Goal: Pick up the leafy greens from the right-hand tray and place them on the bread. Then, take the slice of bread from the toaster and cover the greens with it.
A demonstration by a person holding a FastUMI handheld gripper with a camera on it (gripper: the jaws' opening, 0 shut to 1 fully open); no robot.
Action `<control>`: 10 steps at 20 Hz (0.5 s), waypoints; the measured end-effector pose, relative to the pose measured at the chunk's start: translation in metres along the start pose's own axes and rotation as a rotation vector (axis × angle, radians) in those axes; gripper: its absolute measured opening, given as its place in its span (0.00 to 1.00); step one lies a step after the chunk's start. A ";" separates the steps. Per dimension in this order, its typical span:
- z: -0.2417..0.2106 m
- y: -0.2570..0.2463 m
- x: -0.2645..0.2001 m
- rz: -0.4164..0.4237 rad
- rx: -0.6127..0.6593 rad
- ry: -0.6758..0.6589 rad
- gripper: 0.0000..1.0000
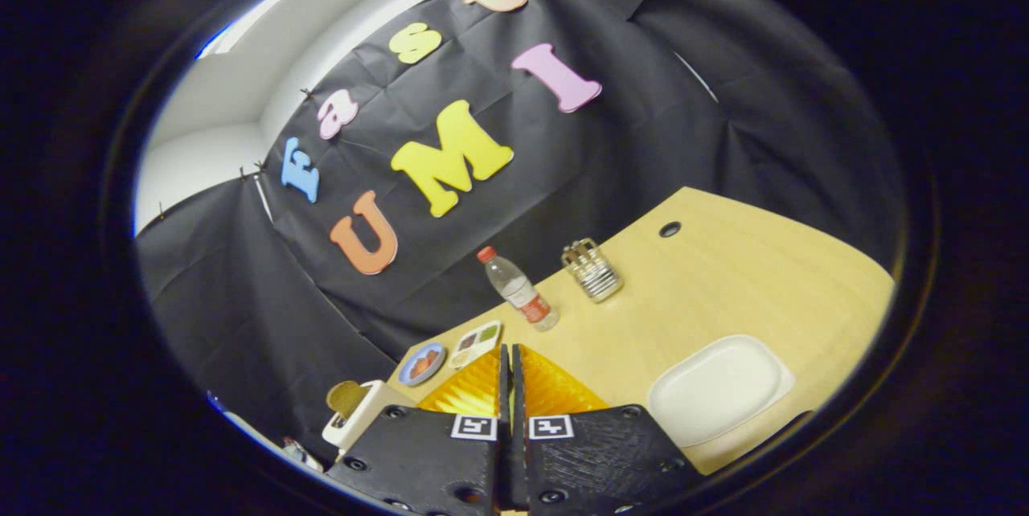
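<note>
Pale wood is what your gripper (508, 359) hangs over: the table (723, 275) runs away ahead of the fingers, tilted in the view. Your two fingers are pressed together with barely a seam between them, and nothing is caught in that seam — they touch only each other.

Just ahead of the fingertips sits a small compartment tray (476, 344) with a green patch in one of its sections; that is most likely the leafy greens, though at this size you cannot be sure. Right beside it, on the side toward the toaster, lies a blue plate (422, 363) with something reddish-brown on it, too small to identify.

Beside the gripper body, at the table's near corner, stands the white toaster (358, 411) with a slice of bread (346, 398) poking up out of its slot.

Beyond the tray a clear plastic bottle (519, 290) with a red cap and red label stands on the wood, and further back a ribbed glass jar (592, 269) stands well apart from it. On the other side of the fingers from the toaster, a white rectangular plate (715, 387) rests flat near the table's edge — bare. A dark round hole (670, 229) marks the tabletop past the jar.
</note>
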State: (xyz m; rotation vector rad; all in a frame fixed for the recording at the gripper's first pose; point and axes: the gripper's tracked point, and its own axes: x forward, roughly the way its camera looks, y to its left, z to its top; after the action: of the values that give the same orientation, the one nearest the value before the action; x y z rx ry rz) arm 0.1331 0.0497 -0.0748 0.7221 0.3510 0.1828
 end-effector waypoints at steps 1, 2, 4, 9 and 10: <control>-0.009 0.013 0.006 0.021 0.004 0.012 0.00; -0.018 0.026 0.012 0.041 0.006 0.023 0.00; -0.038 0.048 0.025 0.073 0.003 0.041 0.00; -0.090 0.085 0.050 0.133 0.049 0.109 0.00; -0.099 0.085 0.054 0.138 0.066 0.117 0.00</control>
State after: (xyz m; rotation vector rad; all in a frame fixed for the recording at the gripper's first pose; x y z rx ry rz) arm 0.1425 0.1882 -0.0995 0.8027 0.4209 0.3461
